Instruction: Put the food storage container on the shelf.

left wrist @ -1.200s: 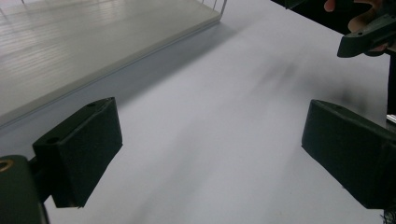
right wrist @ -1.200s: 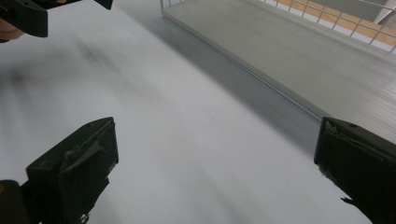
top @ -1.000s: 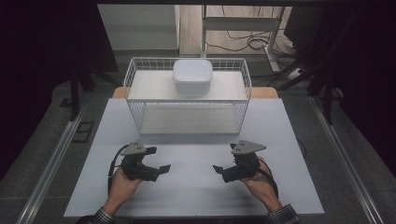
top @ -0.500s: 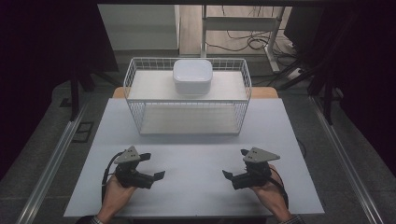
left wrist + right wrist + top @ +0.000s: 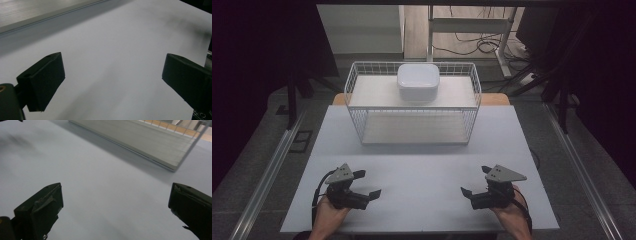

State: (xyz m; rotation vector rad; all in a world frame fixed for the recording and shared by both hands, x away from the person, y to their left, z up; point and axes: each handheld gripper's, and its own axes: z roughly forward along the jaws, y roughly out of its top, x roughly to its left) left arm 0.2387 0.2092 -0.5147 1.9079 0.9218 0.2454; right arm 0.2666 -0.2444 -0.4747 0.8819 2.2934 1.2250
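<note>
White lidded container (image 5: 418, 81) atop wire basket rack (image 5: 413, 102) | left gripper (image 5: 366, 184) fingers apart, empty | right gripper (image 5: 474, 182) fingers apart, empty | both low over tabletop (image 5: 422, 165), possibly resting

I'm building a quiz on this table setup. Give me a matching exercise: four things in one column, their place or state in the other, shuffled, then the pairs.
Things:
1. white container
2. wire rack
3. left gripper
4. right gripper

Places or states:
A. far middle of the table
B. open, near right
C. on the rack's upper shelf
D. open, near left

Pairs: 1-C, 2-A, 3-D, 4-B
</note>
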